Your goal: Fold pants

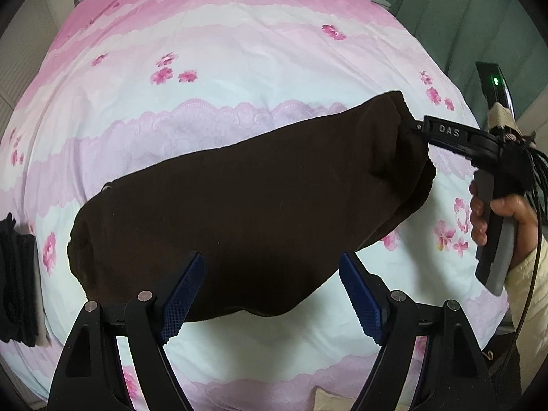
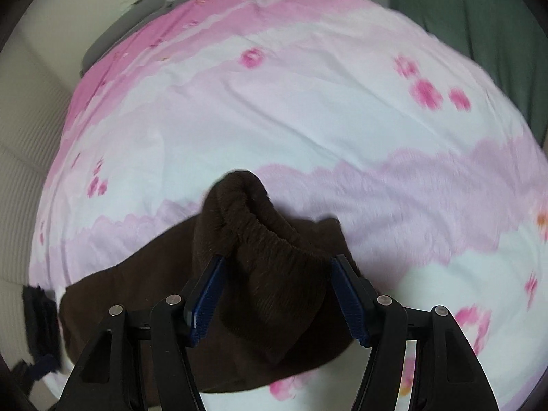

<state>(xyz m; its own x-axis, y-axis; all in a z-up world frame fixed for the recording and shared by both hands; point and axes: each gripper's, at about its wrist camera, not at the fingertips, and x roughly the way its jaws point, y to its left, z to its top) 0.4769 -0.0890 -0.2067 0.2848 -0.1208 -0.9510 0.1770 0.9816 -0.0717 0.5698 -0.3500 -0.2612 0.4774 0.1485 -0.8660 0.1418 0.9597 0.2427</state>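
Black knitted fabric lies at the nine o'clock edge of the left wrist view, a folded dark stack on the bed, well apart from the main garment; the same dark stack shows at about eight o'clock in the right wrist view. Moving rightward, the left gripper sits at six o'clock of its own view, its jaws spread wide, the blue ribbed pads on either side of the near edge of the pants and clamping nothing. Those dark brown pants lie as a broad folded mass across the middle of the pink and white floral bed cover, running from about eight o'clock up toward two o'clock. At that two o'clock end the right gripper meets the elastic waistband corner, its tip touching the raised cloth, with the person's right hand wrapped round the grey handle at three o'clock. In the right wrist view the right gripper has its jaws wide, and the gathered waistband of the pants bulges up between the pads; whether the cloth is pinched there I cannot tell. A green curtain hangs at one o'clock beyond the bed.
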